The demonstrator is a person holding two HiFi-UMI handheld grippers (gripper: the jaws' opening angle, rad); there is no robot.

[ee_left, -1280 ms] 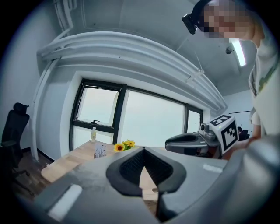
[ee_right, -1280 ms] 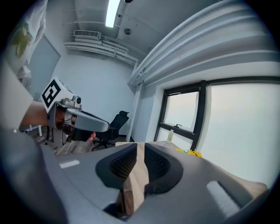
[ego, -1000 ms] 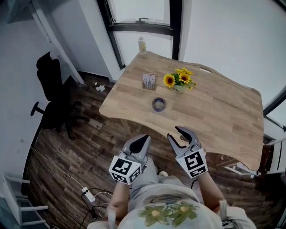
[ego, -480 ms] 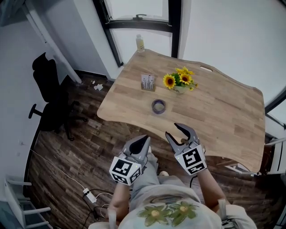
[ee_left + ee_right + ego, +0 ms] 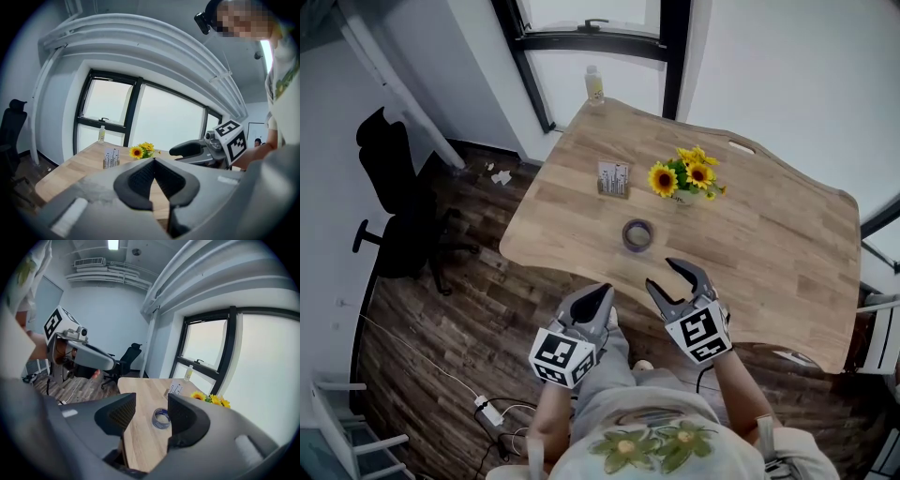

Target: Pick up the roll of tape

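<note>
The roll of tape [image 5: 637, 234] is a dark bluish ring lying flat on the wooden table [image 5: 769, 253], near its front edge. In the right gripper view the roll of tape [image 5: 161, 418] shows through the gap between the jaws, well ahead of them. My right gripper [image 5: 661, 275] hovers at the table's near edge, short of the roll. Its jaws have just been opening and stand wide with nothing between them. My left gripper [image 5: 602, 292] is beside it over the floor, its jaws meeting at the tips. The left gripper view does not show the tape.
A pot of sunflowers [image 5: 686, 178] and a small card holder [image 5: 612, 178] stand beyond the tape. A bottle [image 5: 594, 86] is on the far corner by the window. A black office chair [image 5: 389, 206] is at the left, and a power strip [image 5: 487, 410] lies on the floor.
Both grippers have moved forward toward the table's edge, so the tape lies nearer. The right jaws have spread wider. The left jaws look the same.
</note>
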